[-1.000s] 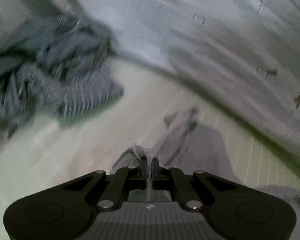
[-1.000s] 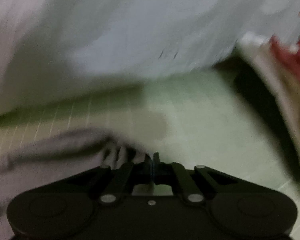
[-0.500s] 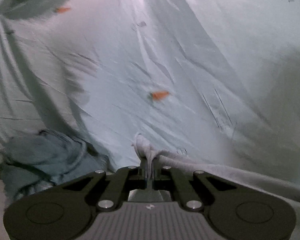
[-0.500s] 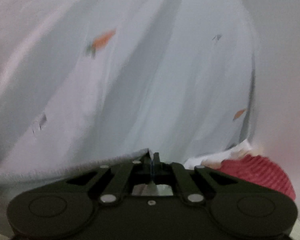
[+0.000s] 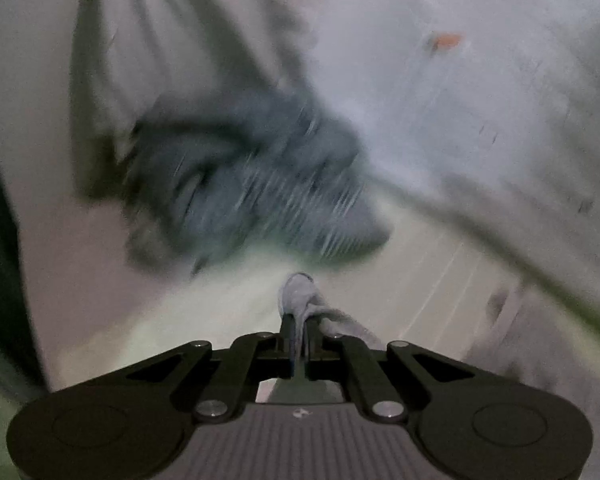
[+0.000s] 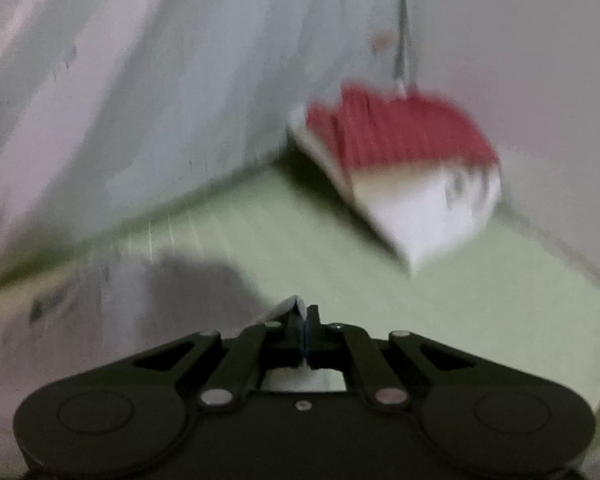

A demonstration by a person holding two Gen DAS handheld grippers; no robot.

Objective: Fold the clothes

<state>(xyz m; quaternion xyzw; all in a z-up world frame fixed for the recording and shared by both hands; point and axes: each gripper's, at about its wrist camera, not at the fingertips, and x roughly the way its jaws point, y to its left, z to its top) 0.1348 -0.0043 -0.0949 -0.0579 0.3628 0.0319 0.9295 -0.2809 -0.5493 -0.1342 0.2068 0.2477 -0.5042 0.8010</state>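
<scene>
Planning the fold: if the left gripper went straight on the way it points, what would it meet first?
Probably the dark striped pile, straight ahead of the left gripper, across a strip of green mat. Blur leaves depth unclear.

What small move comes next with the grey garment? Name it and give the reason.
Probably lower both claws together onto the green mat to lay the grey garment flat. The left claw and right claw are each shut on an edge of it, and bare mat lies ahead of both.
</scene>
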